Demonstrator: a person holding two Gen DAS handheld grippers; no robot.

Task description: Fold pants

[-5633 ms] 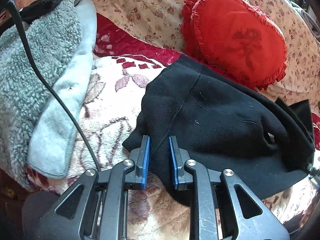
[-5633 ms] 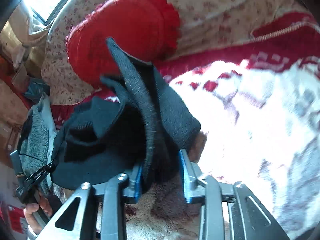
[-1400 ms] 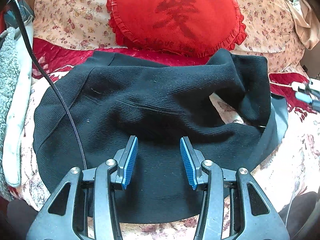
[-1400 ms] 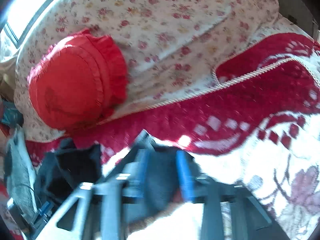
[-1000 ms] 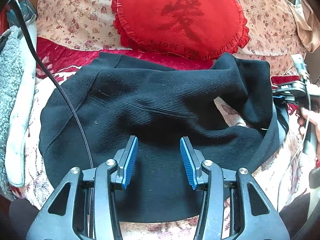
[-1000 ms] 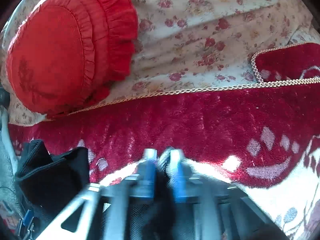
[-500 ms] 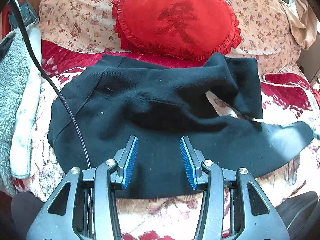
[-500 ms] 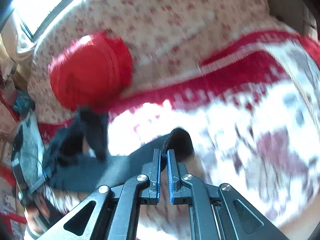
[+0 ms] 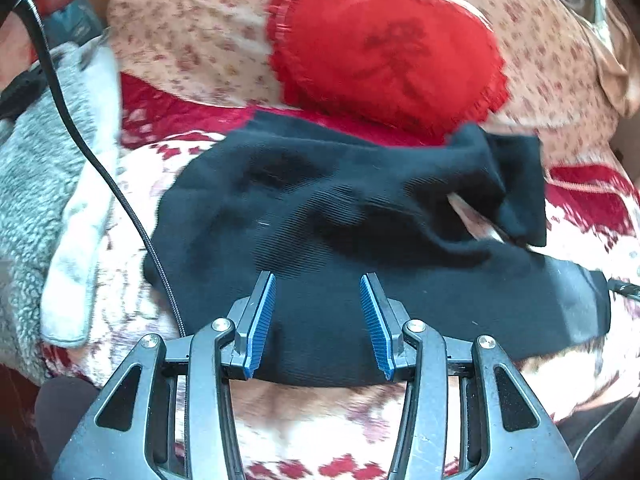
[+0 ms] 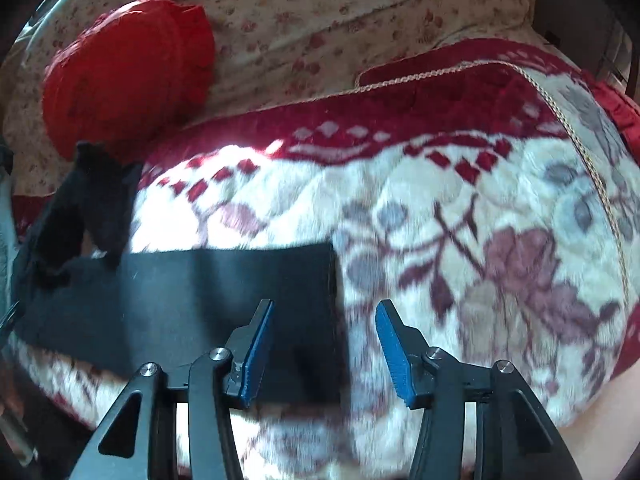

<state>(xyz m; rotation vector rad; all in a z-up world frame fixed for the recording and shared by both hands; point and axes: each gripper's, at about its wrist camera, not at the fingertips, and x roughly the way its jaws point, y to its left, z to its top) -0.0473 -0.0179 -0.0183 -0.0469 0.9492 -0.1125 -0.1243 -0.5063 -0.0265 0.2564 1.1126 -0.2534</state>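
Black ribbed pants [image 9: 328,216] lie on a floral blanket [image 9: 304,420]. One leg is stretched out flat to the right; its cuff end [image 10: 280,280] lies under my right gripper. The other leg [image 9: 512,184] is bunched and folded back near the red cushion. My left gripper [image 9: 316,316] hovers open over the near edge of the pants, with nothing pressed between its blue pads. My right gripper [image 10: 324,348] has its jaws opening; the cuff edge lies below them on the blanket, and the pads do not press on it.
A red heart-shaped cushion [image 9: 384,44] leans on a flowered quilt [image 10: 320,20] behind the pants. A grey fleece garment [image 9: 36,184] lies at the left, with a black cable [image 9: 120,196] running across it. The blanket [image 10: 480,240] stretches right of the cuff.
My right gripper was shut on the leg's cuff and pulled it out to the right; its jaws have now parted and the cuff lies flat. The left gripper shifted a little.
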